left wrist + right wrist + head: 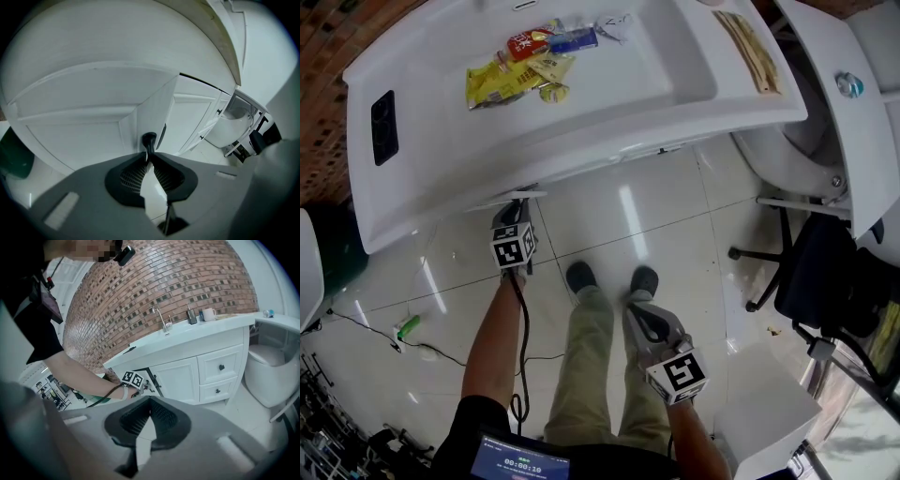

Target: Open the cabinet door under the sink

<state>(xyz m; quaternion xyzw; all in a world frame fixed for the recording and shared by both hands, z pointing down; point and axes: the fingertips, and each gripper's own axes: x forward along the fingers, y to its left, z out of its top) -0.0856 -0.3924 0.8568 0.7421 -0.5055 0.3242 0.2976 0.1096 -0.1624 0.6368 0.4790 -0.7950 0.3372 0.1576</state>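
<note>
The white cabinet door (84, 136) under the sink (675, 94) stands slightly ajar, with a dark gap along its edge. My left gripper (149, 152) is shut on the door's small black knob (149, 139). From the head view, the left gripper (514, 214) sits just below the counter's front, touching the door's top edge (508, 199). My right gripper (636, 305) hangs low beside the person's legs, shut with nothing in it. In the right gripper view the right gripper (147, 401) faces the vanity from a distance, and the left gripper (136, 380) shows at the door.
Snack wrappers (525, 66) lie in the basin. A toilet (825, 112) and a black chair (825, 272) stand to the right, a white box (764, 422) at lower right. A green bin (333, 248) is at left. Two drawers (220, 366) have black knobs.
</note>
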